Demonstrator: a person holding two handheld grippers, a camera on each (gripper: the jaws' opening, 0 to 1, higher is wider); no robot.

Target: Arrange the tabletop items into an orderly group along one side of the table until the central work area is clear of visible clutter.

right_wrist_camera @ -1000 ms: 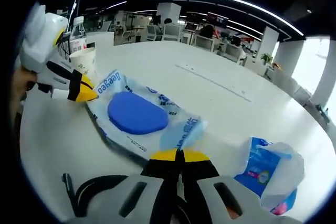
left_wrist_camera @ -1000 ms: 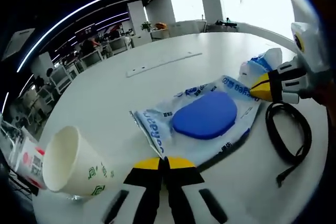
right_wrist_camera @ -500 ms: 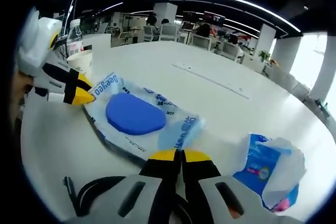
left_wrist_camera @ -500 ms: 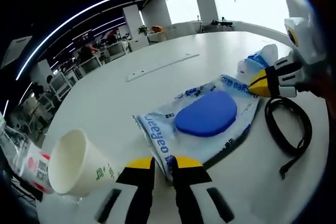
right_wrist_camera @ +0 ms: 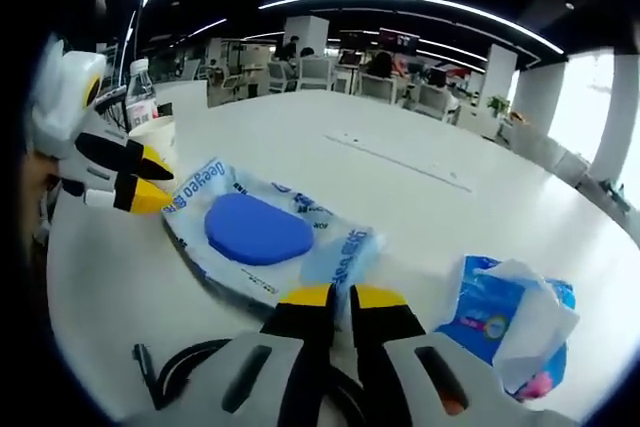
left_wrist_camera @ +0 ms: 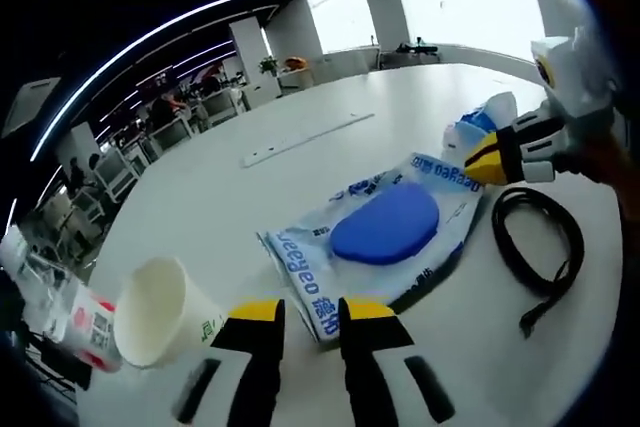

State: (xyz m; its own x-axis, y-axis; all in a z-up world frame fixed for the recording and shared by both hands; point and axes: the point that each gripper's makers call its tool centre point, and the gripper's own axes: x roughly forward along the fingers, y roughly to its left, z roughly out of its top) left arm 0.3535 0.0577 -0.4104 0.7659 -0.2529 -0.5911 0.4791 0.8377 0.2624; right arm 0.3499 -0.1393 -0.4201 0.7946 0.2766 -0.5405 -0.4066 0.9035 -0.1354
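Wipes pack (left_wrist_camera: 385, 237), soft, white with blue print and a blue oval lid, lies flat on the round white table (left_wrist_camera: 250, 177), middle of the left gripper view.

Left gripper view, left to right: a bottle (left_wrist_camera: 75, 317) with a red-and-white label at 8 o'clock, at the table's edge; a paper cup (left_wrist_camera: 160, 312) just beside it, mouth tilted toward the camera; left gripper (left_wrist_camera: 302, 309) at 6 o'clock, jaws parted by a narrow gap, the near corner of the pack between the tips, whether touching cannot be told; a black strap (left_wrist_camera: 540, 252) looped at 3 o'clock; the right gripper (left_wrist_camera: 480, 159) entering at 2 o'clock by the pack's far end; a blue-and-white tissue packet (left_wrist_camera: 480, 122) behind it.

Right gripper view, left to right: left gripper at 9 o'clock, jaws slightly apart; right gripper (right_wrist_camera: 338, 295) at 6 o'clock, jaws slightly parted, holding nothing, just short of the pack's end; tissue packet at 4 o'clock.
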